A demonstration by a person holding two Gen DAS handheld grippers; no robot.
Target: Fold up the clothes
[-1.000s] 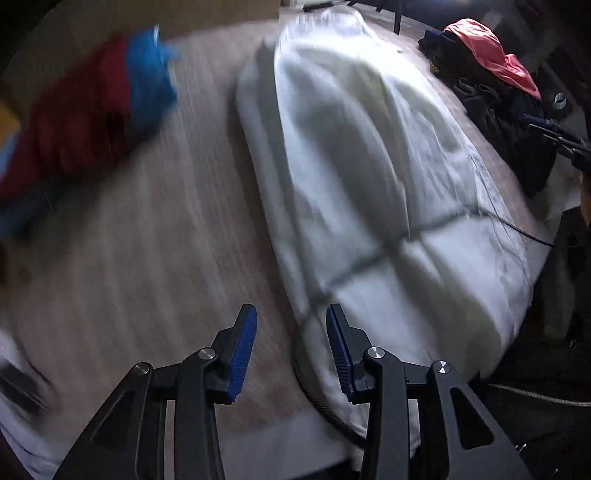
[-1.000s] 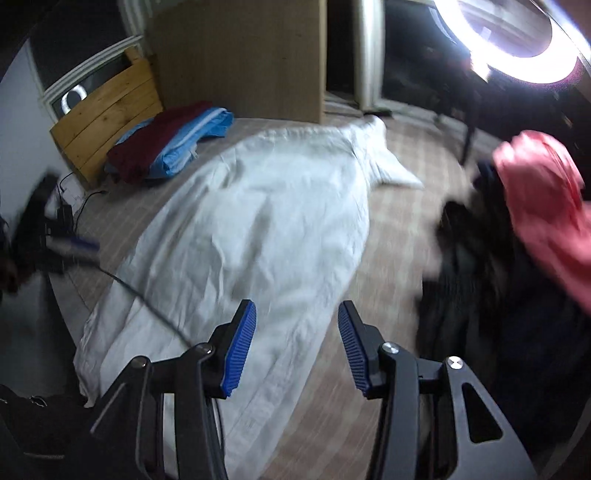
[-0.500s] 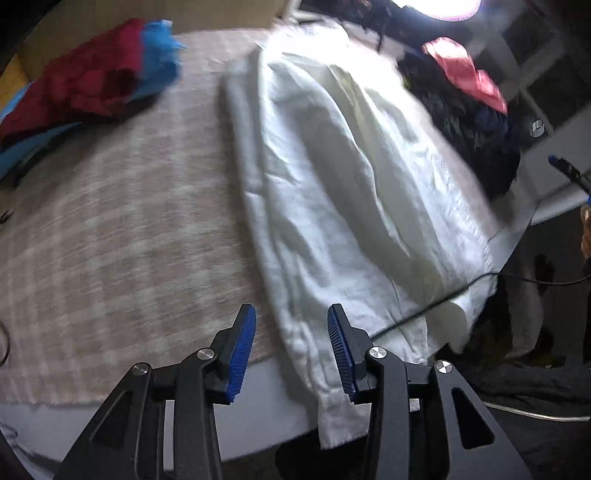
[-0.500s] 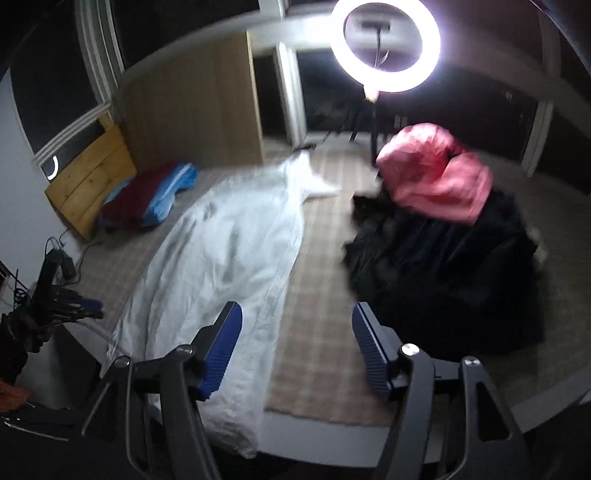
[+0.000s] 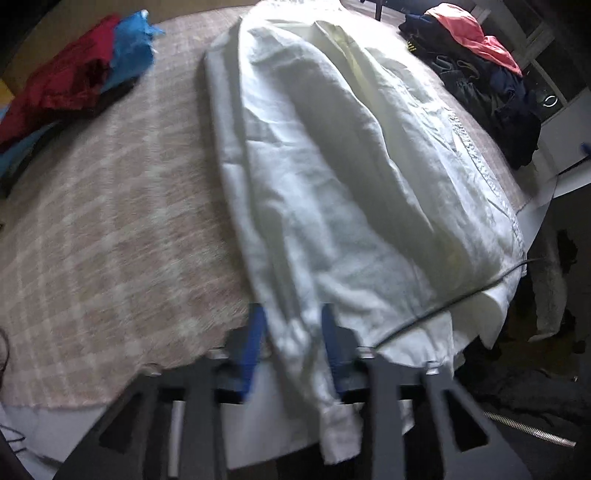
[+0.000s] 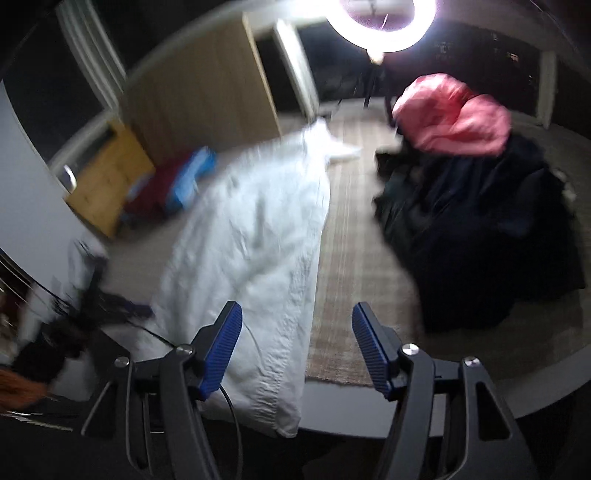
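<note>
Since half a second ago the left gripper (image 5: 291, 347) has come forward to the near edge of the white garment (image 5: 332, 177), so that a hanging fold of the cloth now lies between its blue pads (image 5: 255, 343), where before it stood to the side of the gap. The jaws stand a moderate way apart with the cloth in the gap; whether they pinch it cannot be told through the blur. The right gripper has swung a little, and its jaws stay wide apart.

In the left wrist view, a pile of red and blue clothes (image 5: 74, 77) sits at the far left on the checked beige bedcover (image 5: 110, 221). The white garment stretches lengthwise down the middle, its near end draped over the bed's edge. A thin black cable (image 5: 461, 295) crosses that near end. At the far right lies a heap of dark clothes (image 5: 491, 96) with a pink garment (image 5: 469, 33) on top.

In the right wrist view, a wooden headboard (image 6: 107, 177) stands at the left, with the red and blue pile just beside it. The white garment (image 6: 258, 240) runs down the centre. The right gripper (image 6: 295, 347) hovers above the bed's near edge, holding nothing; its left pad (image 6: 221, 347) is over the garment's corner. A ring light (image 6: 388, 22) glows above, and the dark heap (image 6: 480, 229) fills the right side.
</note>
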